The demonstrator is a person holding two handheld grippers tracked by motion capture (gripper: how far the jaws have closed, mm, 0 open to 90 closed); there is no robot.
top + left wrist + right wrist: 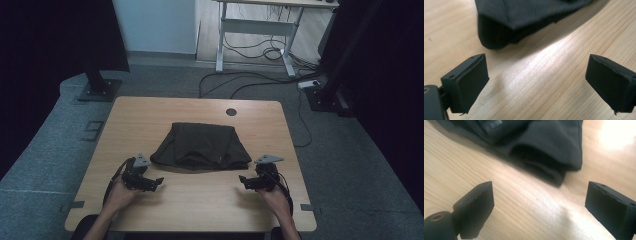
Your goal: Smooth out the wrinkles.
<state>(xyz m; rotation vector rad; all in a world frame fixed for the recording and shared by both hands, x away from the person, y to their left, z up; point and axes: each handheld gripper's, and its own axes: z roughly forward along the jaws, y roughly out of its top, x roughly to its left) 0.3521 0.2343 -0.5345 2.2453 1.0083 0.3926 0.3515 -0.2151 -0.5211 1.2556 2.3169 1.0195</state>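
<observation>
A folded dark garment (pixel 202 146) lies in the middle of the wooden table (pixel 150 115). My left gripper (pixel 159 181) rests low near the front left, just short of the garment's near left corner (pixel 496 40), jaws wide open with bare wood between them. My right gripper (pixel 242 179) sits at the front right, a little short of the garment's near right corner (pixel 554 167), also open and holding nothing. Both point inward toward the cloth without touching it.
A round cable hole (pixel 231 112) sits near the table's far edge. Beyond the table stand a black stand base (pixel 97 90), a white desk frame (pixel 260 30) and loose cables (pixel 250 80) on the grey floor.
</observation>
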